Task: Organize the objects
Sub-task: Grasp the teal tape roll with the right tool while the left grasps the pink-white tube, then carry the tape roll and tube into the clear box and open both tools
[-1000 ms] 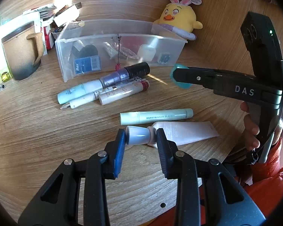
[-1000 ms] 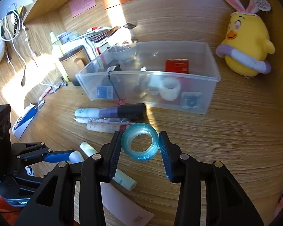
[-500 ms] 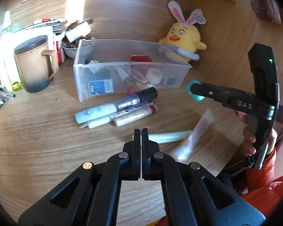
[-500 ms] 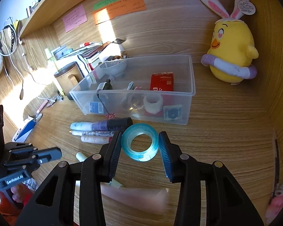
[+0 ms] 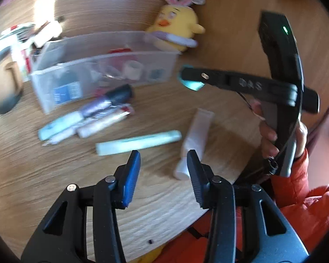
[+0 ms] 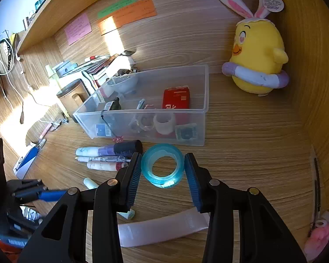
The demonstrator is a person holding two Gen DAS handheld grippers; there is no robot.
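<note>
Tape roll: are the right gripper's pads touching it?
Touching. The right wrist view shows the tape roll clamped edge to edge in the right gripper, both pads pressed on its rim, lifted clear of the desk.

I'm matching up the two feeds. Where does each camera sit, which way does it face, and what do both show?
Left wrist: rides the left hand-held gripper, jaws opening and empty, looking down across the desk at the clear bin; the right hand and an orange sleeve show.
Right wrist: rides the right hand-held gripper, clamped on the blue tape roll, facing the bin and wall.
Shared: bin, yellow plush chick, white tube.
</note>
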